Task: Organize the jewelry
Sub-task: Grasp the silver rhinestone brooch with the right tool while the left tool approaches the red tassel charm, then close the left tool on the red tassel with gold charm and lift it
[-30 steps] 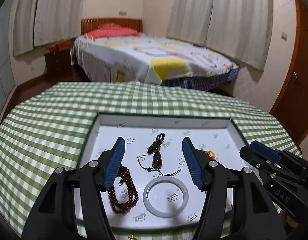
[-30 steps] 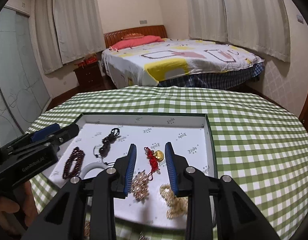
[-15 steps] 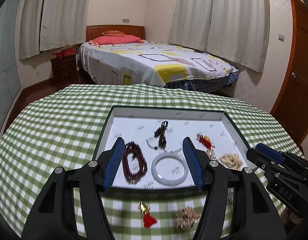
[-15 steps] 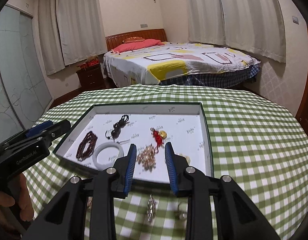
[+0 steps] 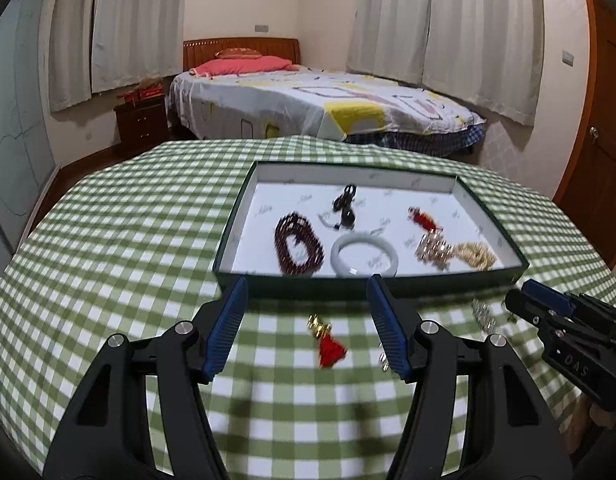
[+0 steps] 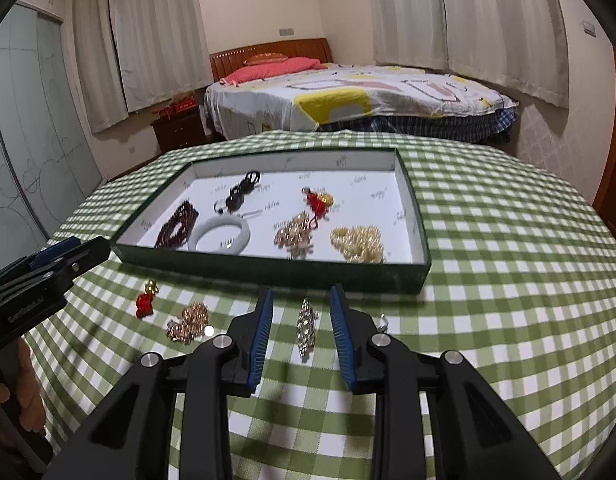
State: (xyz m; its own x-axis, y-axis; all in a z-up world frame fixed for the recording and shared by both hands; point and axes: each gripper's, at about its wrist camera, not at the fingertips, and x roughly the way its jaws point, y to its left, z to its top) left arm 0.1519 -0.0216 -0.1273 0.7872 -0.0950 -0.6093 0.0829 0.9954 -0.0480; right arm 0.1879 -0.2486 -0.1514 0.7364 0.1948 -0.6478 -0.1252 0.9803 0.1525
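Observation:
A green-sided tray [image 5: 419, 286] [image 6: 268, 268] with a white floor holds a dark red bead bracelet [image 5: 298, 242], a white bangle [image 5: 363, 254], a black pendant [image 5: 343, 202], a red charm [image 5: 421, 216], a gold cluster [image 6: 294, 234] and a pearl strand [image 6: 357, 242]. On the cloth in front lie a red tassel charm [image 5: 327, 340] [image 6: 146, 300], a gold bead piece [image 6: 188, 322], a silver brooch [image 6: 306, 326] and a small ring [image 6: 381, 322]. My left gripper [image 5: 308, 328] is open over the tassel. My right gripper [image 6: 302, 328] is open around the brooch.
A green checked cloth [image 5: 128, 240] covers the round table. A bed [image 5: 327, 104], a nightstand [image 5: 142, 124] and curtains stand behind it. A wooden door [image 5: 599, 140] is at the right. The right gripper also shows in the left wrist view [image 5: 547, 312].
Both grippers have pulled back from over the tray towards the table's near side. The loose pieces in front of the tray have come into view.

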